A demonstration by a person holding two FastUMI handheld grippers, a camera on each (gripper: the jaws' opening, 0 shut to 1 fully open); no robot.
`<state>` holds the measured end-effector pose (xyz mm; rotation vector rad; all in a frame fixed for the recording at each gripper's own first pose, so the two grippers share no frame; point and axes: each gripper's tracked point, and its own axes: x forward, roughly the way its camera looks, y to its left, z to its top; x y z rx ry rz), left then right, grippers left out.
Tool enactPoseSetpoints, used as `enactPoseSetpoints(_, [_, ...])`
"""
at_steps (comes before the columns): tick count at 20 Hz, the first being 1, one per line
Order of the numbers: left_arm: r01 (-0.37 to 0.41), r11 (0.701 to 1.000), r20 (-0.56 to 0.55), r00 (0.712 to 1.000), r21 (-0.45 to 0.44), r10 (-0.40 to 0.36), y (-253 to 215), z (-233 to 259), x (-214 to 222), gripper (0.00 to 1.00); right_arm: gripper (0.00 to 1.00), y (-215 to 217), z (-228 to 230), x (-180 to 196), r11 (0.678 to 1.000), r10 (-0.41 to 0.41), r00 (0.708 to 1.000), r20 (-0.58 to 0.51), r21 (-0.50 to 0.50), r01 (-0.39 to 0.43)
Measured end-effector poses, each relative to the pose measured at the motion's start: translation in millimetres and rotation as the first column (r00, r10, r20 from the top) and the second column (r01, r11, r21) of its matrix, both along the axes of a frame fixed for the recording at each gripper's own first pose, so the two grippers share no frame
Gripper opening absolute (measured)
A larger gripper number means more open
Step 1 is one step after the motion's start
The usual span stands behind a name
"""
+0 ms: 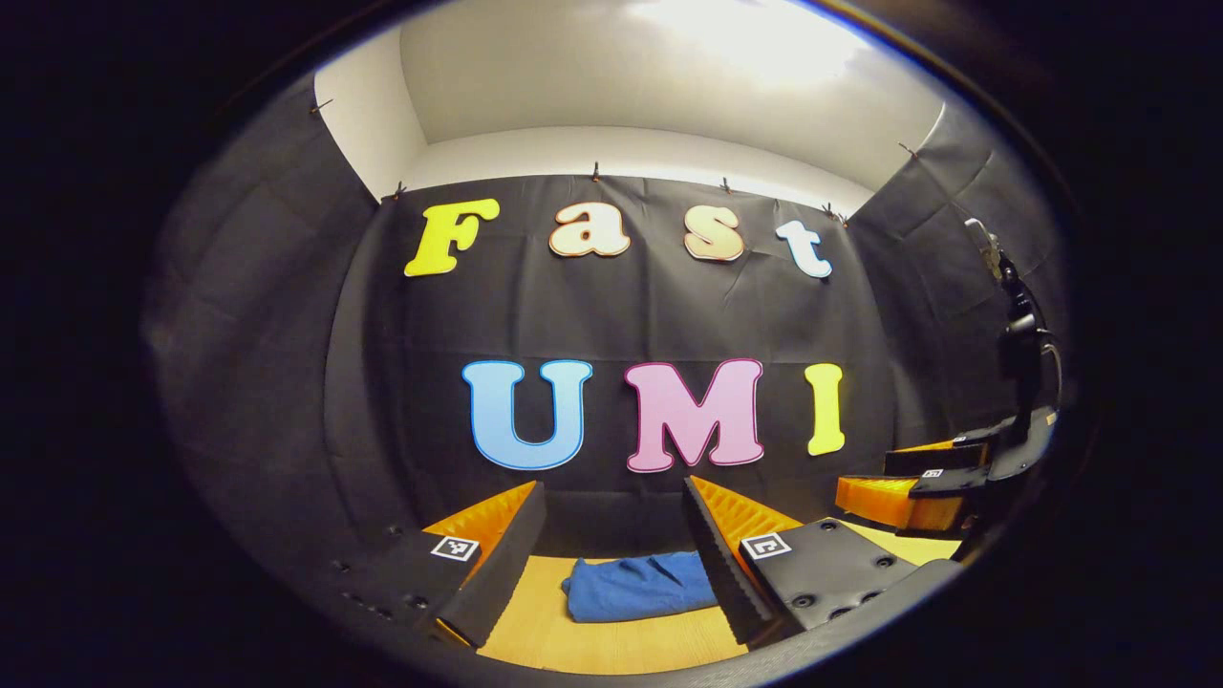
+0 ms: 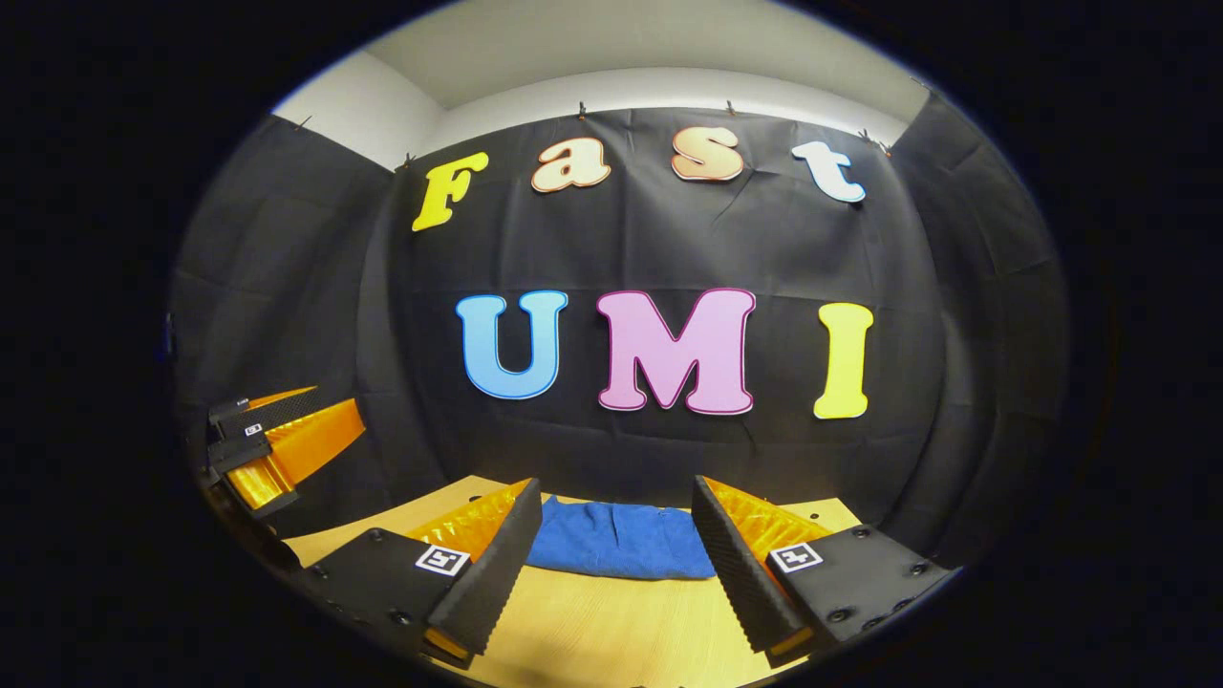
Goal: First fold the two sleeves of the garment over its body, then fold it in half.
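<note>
The blue garment [image 1: 638,585] lies folded into a compact bundle on the wooden table [image 1: 611,640], near the booth wall. My left gripper [image 1: 613,489] hangs above the table, open, with the garment showing between its spread fingers and nothing held. In the right gripper view the garment [image 2: 616,541] appears as a flat blue rectangle at the table's [image 2: 611,621] far edge. My right gripper [image 2: 616,485] is open above it and holds nothing. Each gripper shows off to the side in the other's view: the right gripper [image 1: 917,487] and the left gripper [image 2: 277,440].
Black cloth walls close the booth on the back and both sides, just behind the garment. A black mount [image 1: 1018,334] rises above the right gripper at the far right of the left gripper view. Bare wood lies in front of the garment.
</note>
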<state>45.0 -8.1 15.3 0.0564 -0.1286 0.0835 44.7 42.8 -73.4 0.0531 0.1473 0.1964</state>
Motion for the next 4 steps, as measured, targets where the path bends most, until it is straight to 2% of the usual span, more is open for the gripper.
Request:
enactPoseSetpoints(1, [0.0, 1.0, -0.005, 1.0, -0.011, 0.0, 0.1, -2.3, -1.2, 0.82, 0.93, -1.7, -0.5, 0.2, 1.0, 0.001, 1.0, 0.004, -0.002, -0.001])
enactPoseSetpoints(4, [-0.021, 1.0, -0.021, 1.0, -0.02, 0.021, 5.1, -9.5, -3.8, 0.8, 0.98, 4.4, -5.8, -0.8, 1.0, 0.023, 1.0, -0.016, 0.02, -0.022])
